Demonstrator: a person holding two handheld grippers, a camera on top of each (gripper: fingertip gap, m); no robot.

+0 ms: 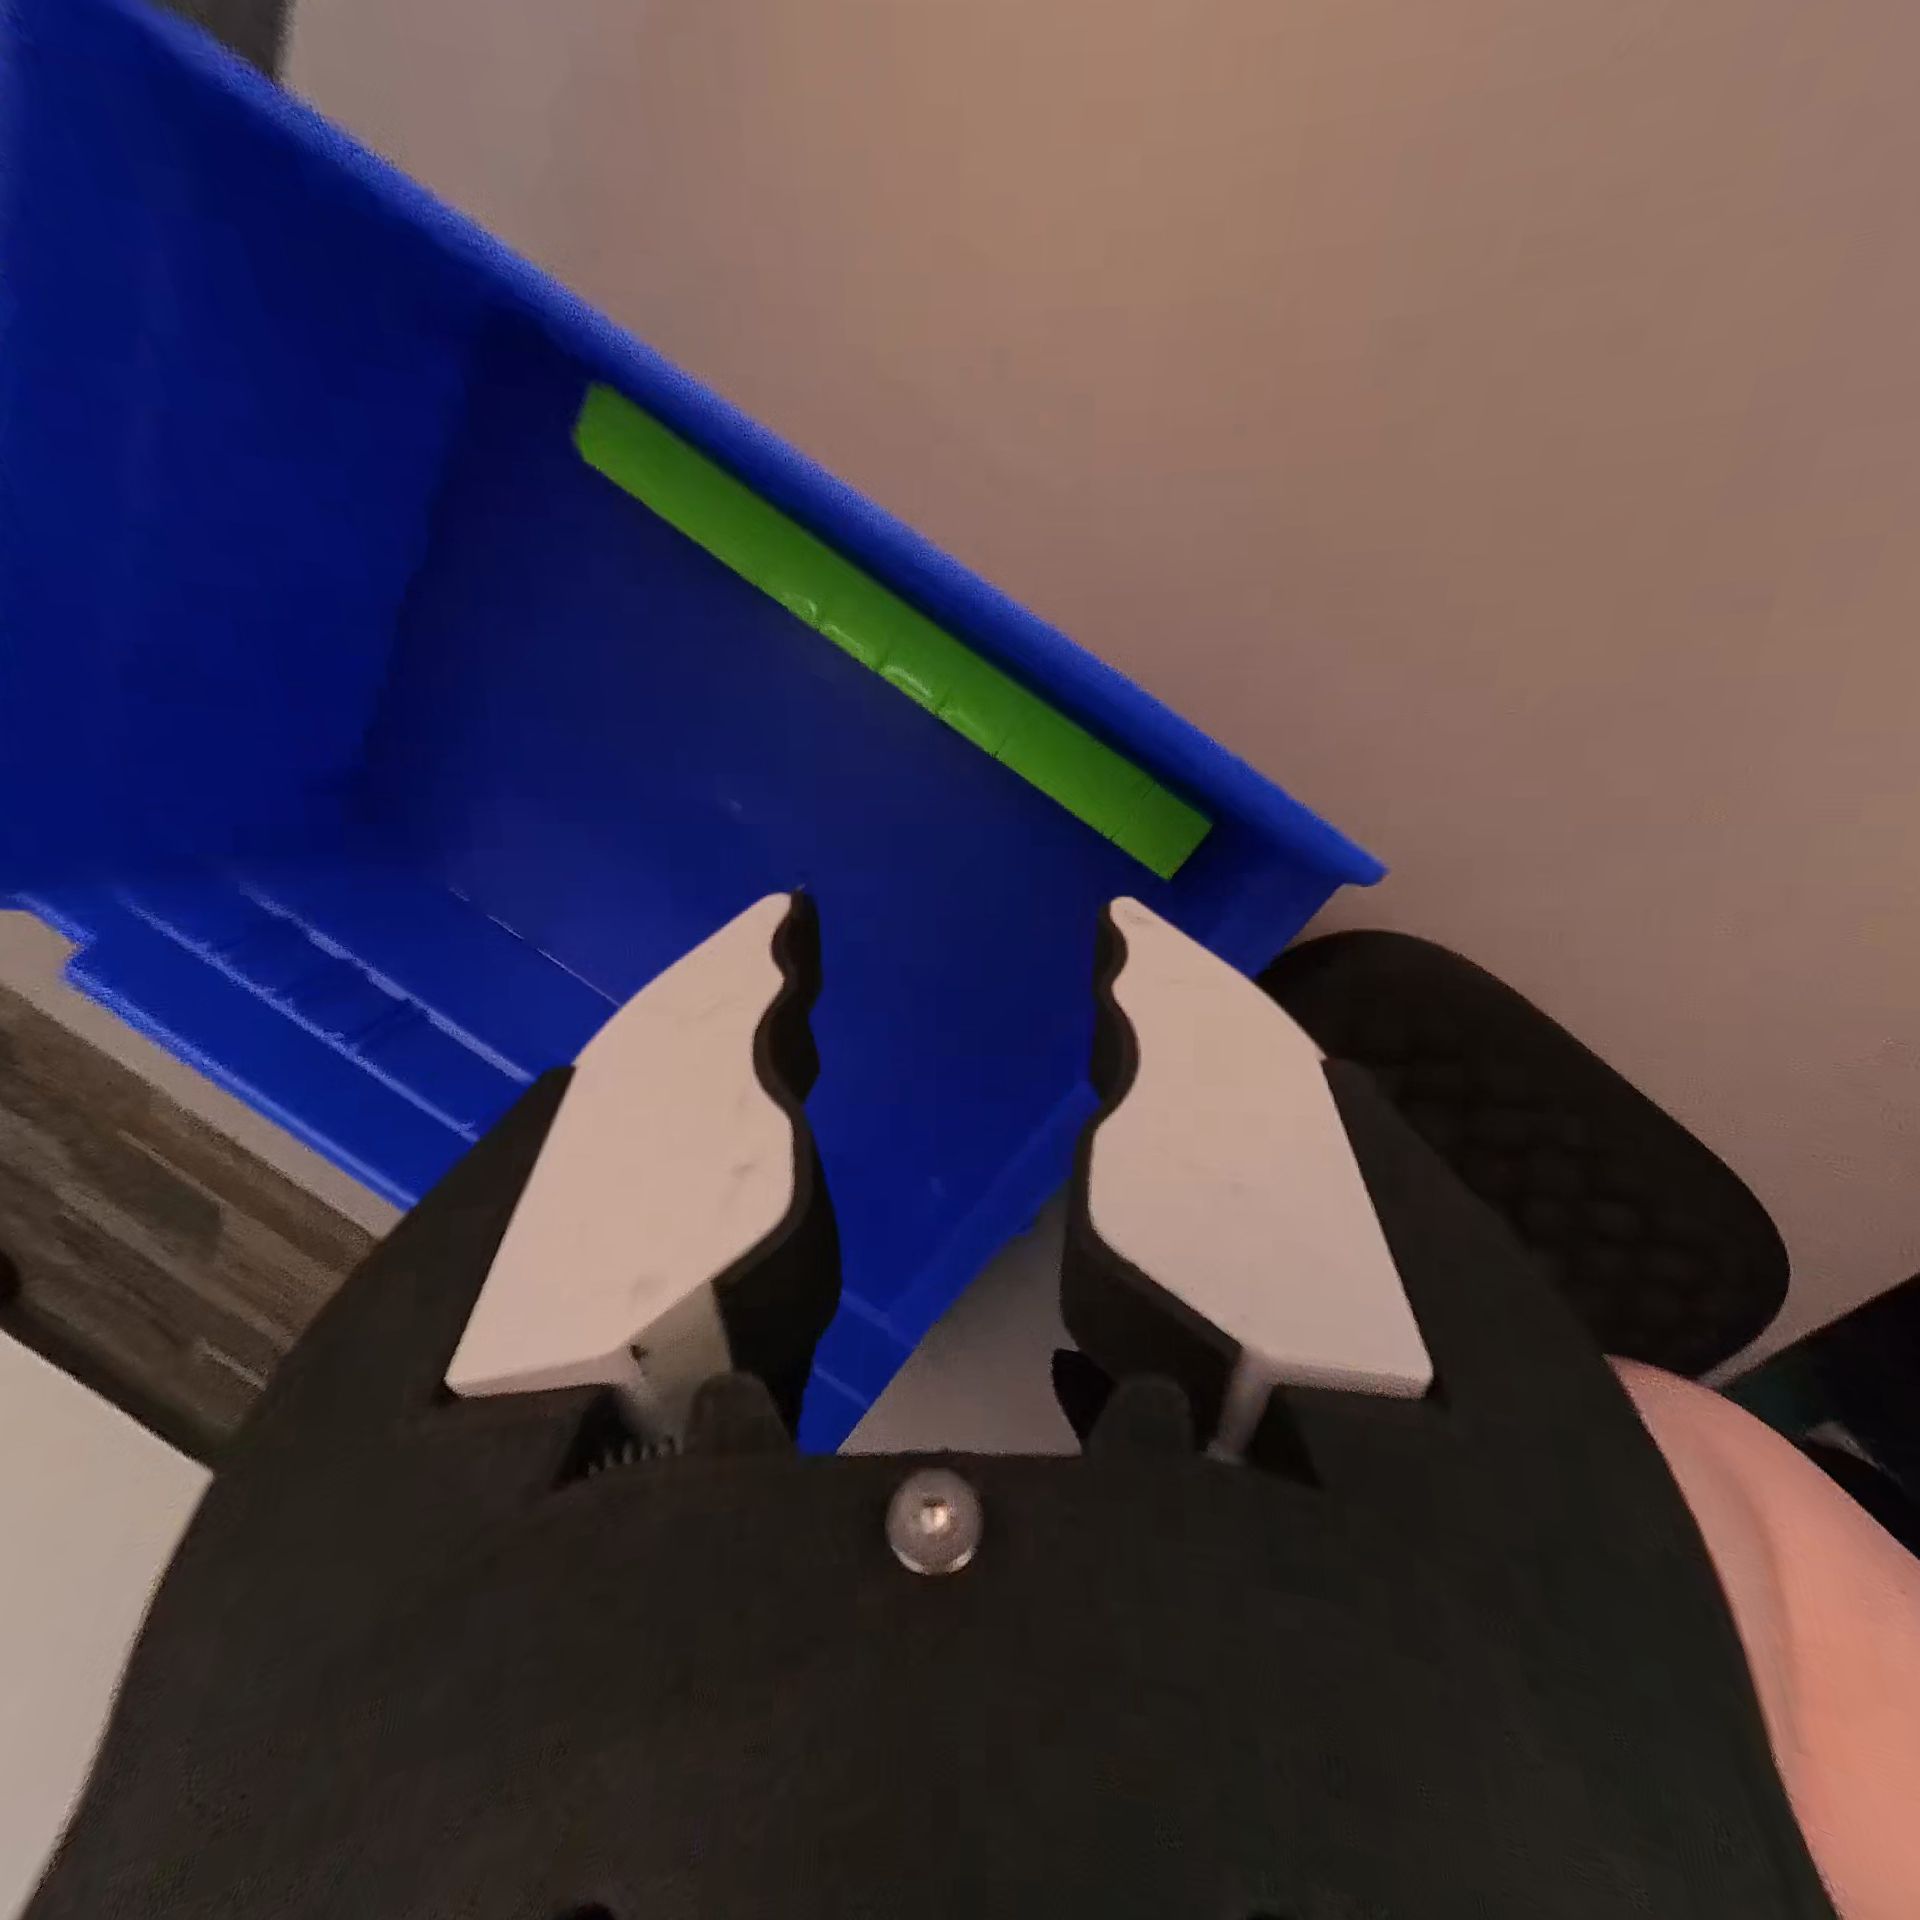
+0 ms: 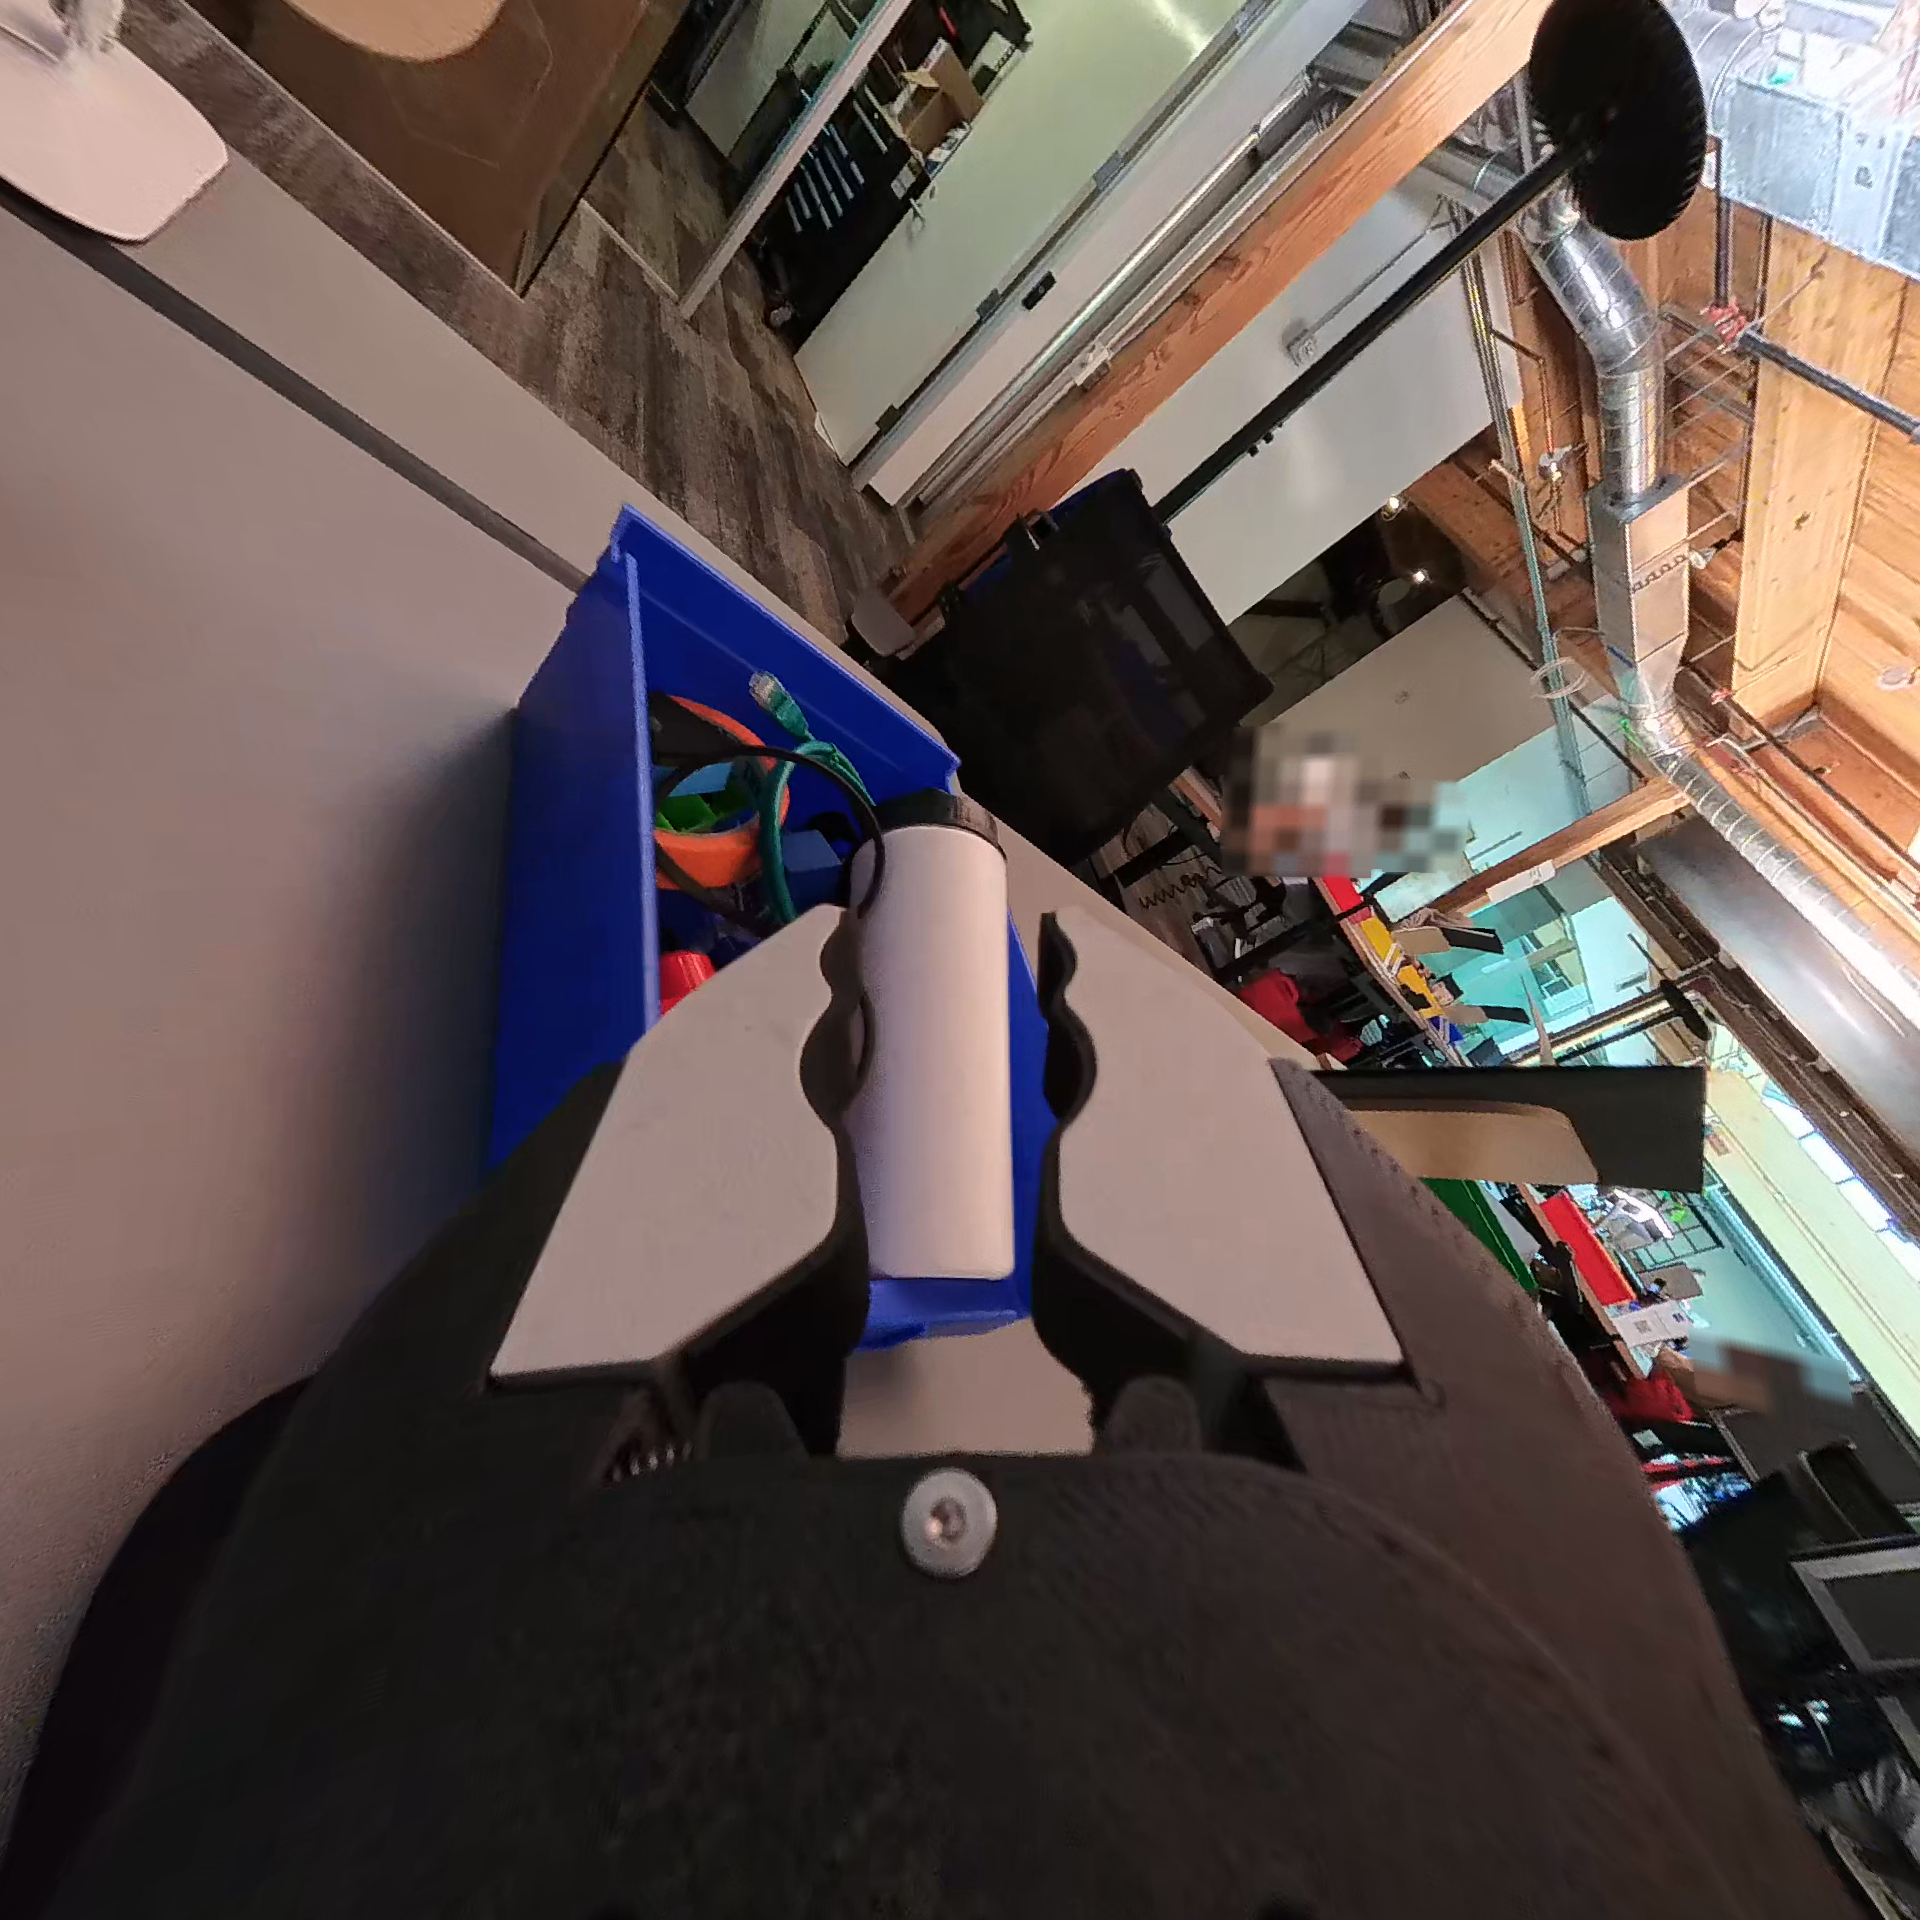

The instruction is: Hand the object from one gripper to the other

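Observation:
In the right wrist view, a white bottle [image 2: 940, 1039] with a black cap and cord loop lies on top of the clutter at the near end of a blue bin [image 2: 582, 883]. My right gripper [image 2: 943, 920] is open just above it, one finger on each side of the bottle in the picture. I cannot tell whether they touch it. In the left wrist view, my left gripper [image 1: 956, 914] is open and empty, pointing into another blue bin [image 1: 260, 520]. That bin looks empty and has a green strip [image 1: 883, 623] on its inner wall.
The right bin also holds an orange tape roll [image 2: 717, 852], a green cable [image 2: 790, 790] and a red piece [image 2: 686, 977]. Both bins stand on a pale table [image 2: 260, 727]. A black round chair part [image 1: 1507, 1143] and a pink sleeve [image 1: 1787, 1610] are at the left view's right.

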